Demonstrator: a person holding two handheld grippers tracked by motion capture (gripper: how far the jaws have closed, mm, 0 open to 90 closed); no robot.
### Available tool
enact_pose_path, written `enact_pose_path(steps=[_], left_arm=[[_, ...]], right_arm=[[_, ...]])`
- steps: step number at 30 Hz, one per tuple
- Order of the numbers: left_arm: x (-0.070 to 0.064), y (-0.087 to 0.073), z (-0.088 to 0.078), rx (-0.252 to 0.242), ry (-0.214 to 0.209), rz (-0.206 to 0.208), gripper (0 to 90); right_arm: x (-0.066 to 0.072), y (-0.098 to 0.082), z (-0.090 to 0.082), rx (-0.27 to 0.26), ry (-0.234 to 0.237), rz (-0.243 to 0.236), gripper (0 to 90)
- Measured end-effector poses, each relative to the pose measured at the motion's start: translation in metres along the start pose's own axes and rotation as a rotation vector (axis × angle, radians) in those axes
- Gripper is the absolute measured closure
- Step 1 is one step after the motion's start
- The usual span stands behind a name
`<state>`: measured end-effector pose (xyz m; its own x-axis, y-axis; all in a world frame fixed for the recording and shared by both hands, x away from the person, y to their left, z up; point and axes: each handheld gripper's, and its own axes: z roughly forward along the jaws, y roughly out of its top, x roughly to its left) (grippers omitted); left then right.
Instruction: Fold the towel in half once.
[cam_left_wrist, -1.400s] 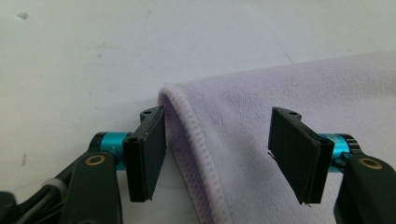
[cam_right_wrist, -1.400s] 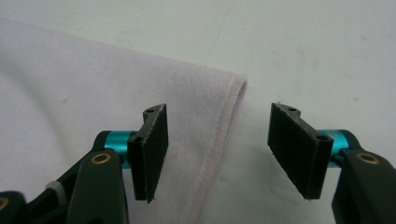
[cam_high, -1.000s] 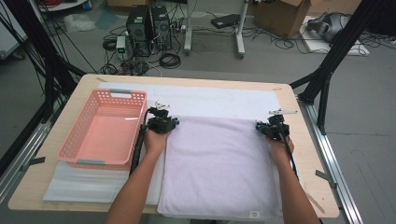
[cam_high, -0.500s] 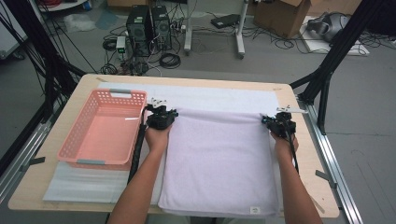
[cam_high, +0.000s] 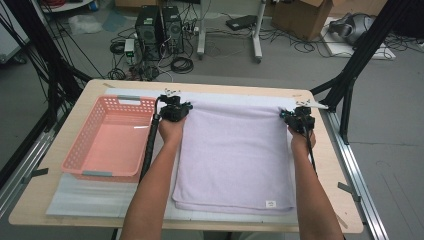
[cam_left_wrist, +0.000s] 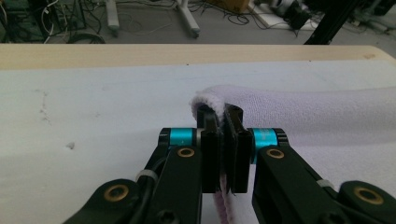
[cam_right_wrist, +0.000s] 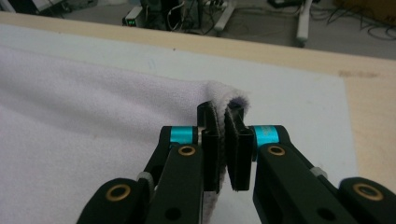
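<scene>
Towel (cam_high: 235, 150) corners in both claws (label unreadable)

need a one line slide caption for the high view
Both hand-held grippers, left gripper and right gripper, pinch the far corners of a lilac towel beside a pink basket.

Nothing readable here tbh. The towel (cam_high: 235, 155) has a small white tag (cam_high: 270, 204) near its front edge, but whatever's printed on it is too tiny.
</scene>
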<state>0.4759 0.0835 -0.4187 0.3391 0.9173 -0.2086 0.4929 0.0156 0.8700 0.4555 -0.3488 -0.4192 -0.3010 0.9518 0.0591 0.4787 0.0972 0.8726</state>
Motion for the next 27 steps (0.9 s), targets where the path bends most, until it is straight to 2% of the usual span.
enact_pose_path(steps=[1,3,4,6,8,11,14,16,18,20,22,25,27], left_arm=[[0.0,-0.001,0.0,0.009,-0.005,0.004,80.4],[0.0,-0.002,-0.001,0.019,-0.025,-0.019,62.7],[0.0,-0.003,-0.003,0.017,-0.033,-0.021,60.3],[-0.003,-0.006,-0.008,0.02,-0.044,-0.002,58.6],[-0.005,-0.008,-0.013,0.047,-0.064,0.013,57.3],[-0.011,-0.014,-0.023,0.026,-0.085,0.031,56.5],[-0.017,-0.017,-0.03,0.069,-0.111,0.051,53.2],[-0.022,-0.021,-0.038,0.023,-0.117,0.062,52.9],[-0.026,-0.026,-0.044,0.03,-0.135,0.062,52.7],[-0.029,-0.032,-0.049,0.038,-0.142,0.069,52.0],[-0.031,-0.04,-0.052,0.048,-0.155,0.081,50.3],[-0.034,-0.049,-0.059,0.051,-0.171,0.091,48.2],[-0.036,-0.052,-0.064,0.075,-0.192,0.097,45.3]], right_arm=[[0.001,0.0,0.0,-0.011,-0.002,0.004,81.8],[0.002,0.0,0.0,-0.003,-0.02,0.007,71.4],[0.001,0.0,0.0,0.013,-0.019,0.006,69.4],[-0.001,-0.001,-0.004,0.025,-0.016,0.015,68.0],[-0.002,-0.001,-0.011,0.017,-0.011,0.031,67.6],[0.001,-0.002,-0.023,0.013,-0.009,0.015,66.9],[0.003,-0.005,-0.035,0.032,0.0,0.016,65.5],[0.003,-0.008,-0.044,0.032,0.008,0.02,63.2],[0.004,-0.013,-0.053,0.038,0.017,0.019,56.3],[0.005,-0.014,-0.059,0.076,0.034,0.028,54.2],[0.008,-0.016,-0.069,0.051,0.036,0.013,54.2],[0.014,-0.021,-0.08,0.058,0.047,-0.001,52.3],[0.017,-0.026,-0.087,0.054,0.056,0.0,51.3]])
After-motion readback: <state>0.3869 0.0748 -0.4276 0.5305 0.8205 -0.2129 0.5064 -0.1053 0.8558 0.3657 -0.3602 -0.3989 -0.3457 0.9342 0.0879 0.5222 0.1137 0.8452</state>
